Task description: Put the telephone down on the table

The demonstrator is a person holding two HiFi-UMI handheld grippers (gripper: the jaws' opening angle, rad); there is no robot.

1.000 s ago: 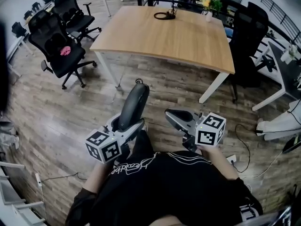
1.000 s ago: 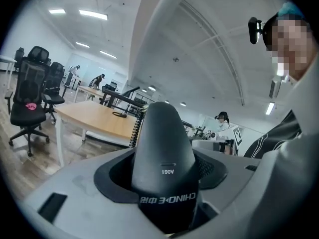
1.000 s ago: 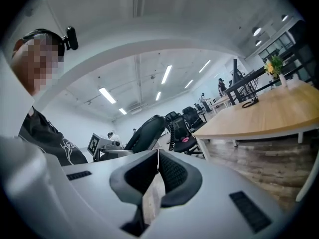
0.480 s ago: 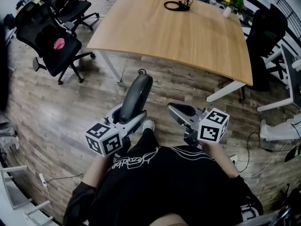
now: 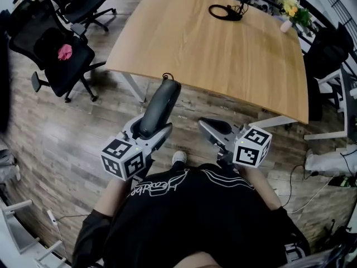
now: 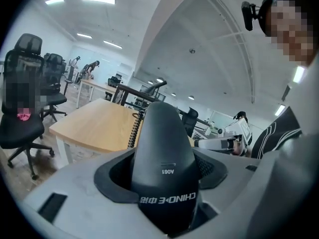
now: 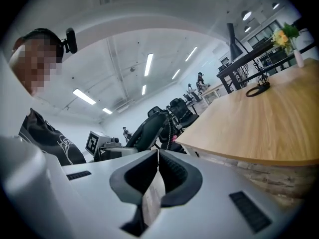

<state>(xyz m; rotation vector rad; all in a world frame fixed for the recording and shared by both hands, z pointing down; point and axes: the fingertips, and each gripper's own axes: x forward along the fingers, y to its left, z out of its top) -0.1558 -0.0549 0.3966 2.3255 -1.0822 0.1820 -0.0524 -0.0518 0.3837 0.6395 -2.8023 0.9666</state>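
At the far left a black office chair (image 5: 56,49) stands on the wooden floor (image 5: 67,133), with a small pink thing (image 5: 65,51) on its seat. To the right of it, the left gripper (image 5: 149,133) is clamped around the lower end of the telephone (image 5: 159,105). This is a dark grey handset that points away from the person. In the head view its upper end reaches the near edge of the table (image 5: 223,49), but it is in the air and not on the tabletop. A coiled cord (image 6: 133,128) shows at its far end. Just beside, the right gripper (image 5: 213,130) has its jaws pressed together with nothing between them. On the far side of the table lie a black cable loop (image 5: 225,12) and, further right, a small vase of flowers (image 5: 291,13).
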